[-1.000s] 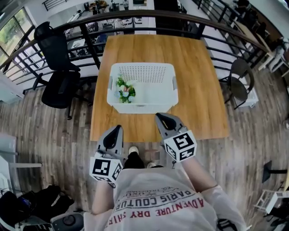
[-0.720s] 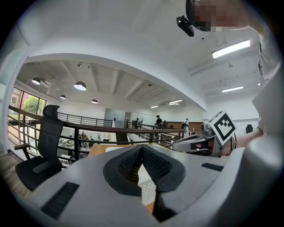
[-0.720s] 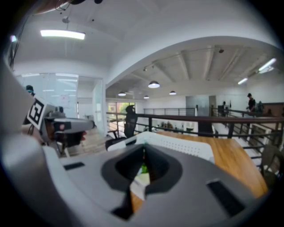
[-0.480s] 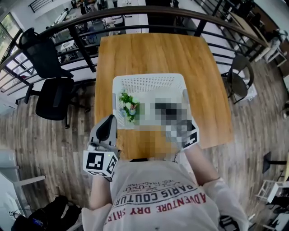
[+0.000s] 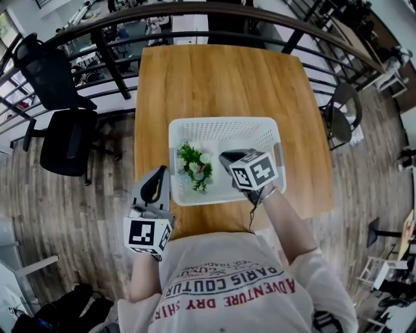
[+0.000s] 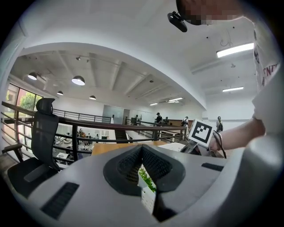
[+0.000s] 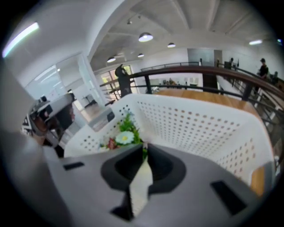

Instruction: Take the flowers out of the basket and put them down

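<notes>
The right gripper (image 5: 225, 157) tilts steeply down inside the basket (image 5: 224, 121), jaws together and empty, its tips just beside the flowers (image 5: 196, 166) lying at the basket's left. The left gripper (image 5: 161, 172) points level beside the basket's near-left corner, jaws closed and empty. The shirt (image 5: 227, 286) reads "ADVENTURE DRY".

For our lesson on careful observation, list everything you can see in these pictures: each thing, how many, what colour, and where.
table: one, light wood, centre
basket: one, white, perforated, on the table's near part
flowers: one bunch, green with white and red, in the basket's left side
railing: one, dark, beyond the table
office chair: one, black, left of the table
round chair: one, dark, right of the table
left gripper: one, grey, jaws together, outside the basket's near left corner
right gripper: one, grey, jaws together, empty, inside the basket, right of the flowers
</notes>
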`<state>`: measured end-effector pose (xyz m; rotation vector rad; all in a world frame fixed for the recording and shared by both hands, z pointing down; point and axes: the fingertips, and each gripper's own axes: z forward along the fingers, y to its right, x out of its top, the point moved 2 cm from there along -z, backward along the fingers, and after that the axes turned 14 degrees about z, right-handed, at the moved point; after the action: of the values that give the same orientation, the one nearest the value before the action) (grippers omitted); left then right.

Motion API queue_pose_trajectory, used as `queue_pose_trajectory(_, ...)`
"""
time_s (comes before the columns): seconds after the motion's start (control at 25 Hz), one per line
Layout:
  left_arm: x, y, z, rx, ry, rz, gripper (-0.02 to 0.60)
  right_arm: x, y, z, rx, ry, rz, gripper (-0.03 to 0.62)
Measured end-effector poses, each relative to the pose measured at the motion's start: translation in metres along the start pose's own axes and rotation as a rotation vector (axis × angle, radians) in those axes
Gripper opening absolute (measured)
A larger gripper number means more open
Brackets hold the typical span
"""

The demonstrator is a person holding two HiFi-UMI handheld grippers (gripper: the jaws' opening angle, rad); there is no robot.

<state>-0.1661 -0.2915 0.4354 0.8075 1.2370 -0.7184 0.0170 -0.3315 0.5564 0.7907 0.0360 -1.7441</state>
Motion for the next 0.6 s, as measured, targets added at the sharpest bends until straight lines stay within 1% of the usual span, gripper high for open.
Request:
queue_pose_trajectory(0.04, -0.002, -0.002, 0.002, 0.002, 0.001, -0.011, 0.026, -0.002, 0.004, 0.009, 0.003, -0.029, 0.018, 0.049)
queue_pose_trajectory(0.08, -0.005, -0.004, 0.004, 0.003, 0.003, -0.026, 0.026, -0.003, 0.008, 0.017, 0.002, -0.058, 0.027, 0.105)
queue_pose_trajectory(0.12, -0.008, -0.006, 0.006, 0.004, 0.002, -0.042, 0.026, -0.006, 0.011, 0.025, -0.002, -0.086, 0.028, 0.123)
queue_pose_trajectory(0.24, -0.02, -0.011, 0.012, 0.007, -0.008, -0.075, 0.026, -0.012, 0.02, 0.051, -0.022, -0.157, 0.022, 0.127)
queue_pose_trajectory(0.36, -0.03, -0.012, 0.017, 0.004, -0.021, -0.076, 0.026, -0.019, 0.025, 0.072, -0.027, -0.217, 0.033, 0.127)
queue_pose_trajectory(0.6, -0.042, -0.018, 0.023, 0.005, -0.05, -0.086, 0.026, -0.027, 0.026, 0.096, -0.034, -0.267, 0.057, 0.133)
